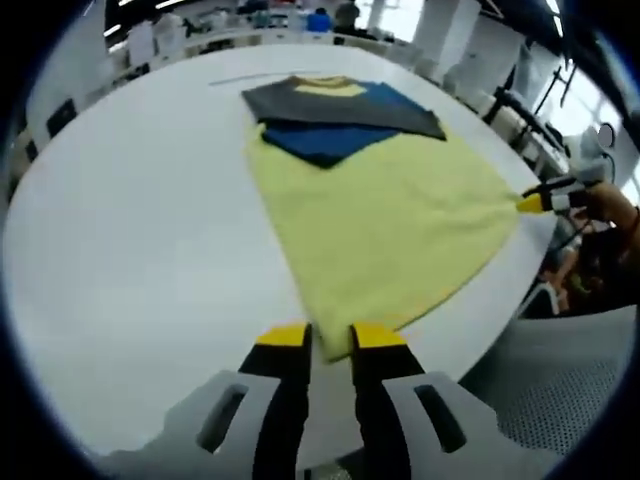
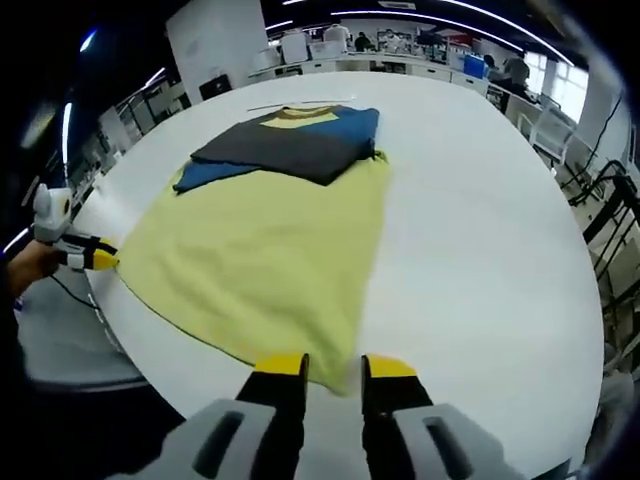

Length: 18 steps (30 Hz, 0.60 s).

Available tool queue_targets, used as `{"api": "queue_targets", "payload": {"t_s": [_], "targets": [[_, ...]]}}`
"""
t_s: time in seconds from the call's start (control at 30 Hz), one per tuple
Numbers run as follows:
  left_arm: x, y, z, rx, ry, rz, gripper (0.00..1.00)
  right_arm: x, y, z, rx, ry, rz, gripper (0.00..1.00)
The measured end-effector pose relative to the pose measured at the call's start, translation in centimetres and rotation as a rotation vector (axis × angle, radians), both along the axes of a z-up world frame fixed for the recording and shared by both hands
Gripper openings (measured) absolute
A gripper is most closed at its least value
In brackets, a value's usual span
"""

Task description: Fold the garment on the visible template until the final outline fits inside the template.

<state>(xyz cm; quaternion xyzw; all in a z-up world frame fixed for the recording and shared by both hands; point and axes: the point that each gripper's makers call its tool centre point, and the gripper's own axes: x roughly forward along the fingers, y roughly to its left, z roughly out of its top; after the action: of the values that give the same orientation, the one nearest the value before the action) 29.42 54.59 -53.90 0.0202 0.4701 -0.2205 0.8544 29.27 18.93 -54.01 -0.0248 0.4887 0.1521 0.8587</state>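
The garment (image 1: 390,215), yellow with blue and grey sleeves folded across its top, lies spread on the white counter (image 1: 130,250). The left gripper (image 1: 330,338) grasps one hem corner of the garment at the counter's near edge; the right gripper (image 2: 335,368) grasps the opposite hem corner

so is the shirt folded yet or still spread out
Partly folded: the sleeves lie tucked across the chest, but the yellow body lies spread flat on the table.
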Motion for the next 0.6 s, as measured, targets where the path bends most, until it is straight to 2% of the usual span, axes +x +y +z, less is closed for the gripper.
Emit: {"api": "queue_targets", "payload": {"t_s": [0.3, 0.37, 0.6], "targets": [[0.06, 0.11, -0.22, 0.009, 0.004, 0.022, 0.02, -0.04, 0.26, -0.14, 0.048, 0.019, -0.041, 0.0], [0.08, 0.13, -0.22, 0.0, 0.007, 0.028, 0.01, -0.08, 0.16, -0.12, 0.052, 0.025, -0.05, 0.0], [-0.11, 0.23, 0.02, 0.018, 0.016, 0.006, 0.0, -0.73, 0.23, -0.08, 0.036, 0.049, 0.006, 0.0]]}}
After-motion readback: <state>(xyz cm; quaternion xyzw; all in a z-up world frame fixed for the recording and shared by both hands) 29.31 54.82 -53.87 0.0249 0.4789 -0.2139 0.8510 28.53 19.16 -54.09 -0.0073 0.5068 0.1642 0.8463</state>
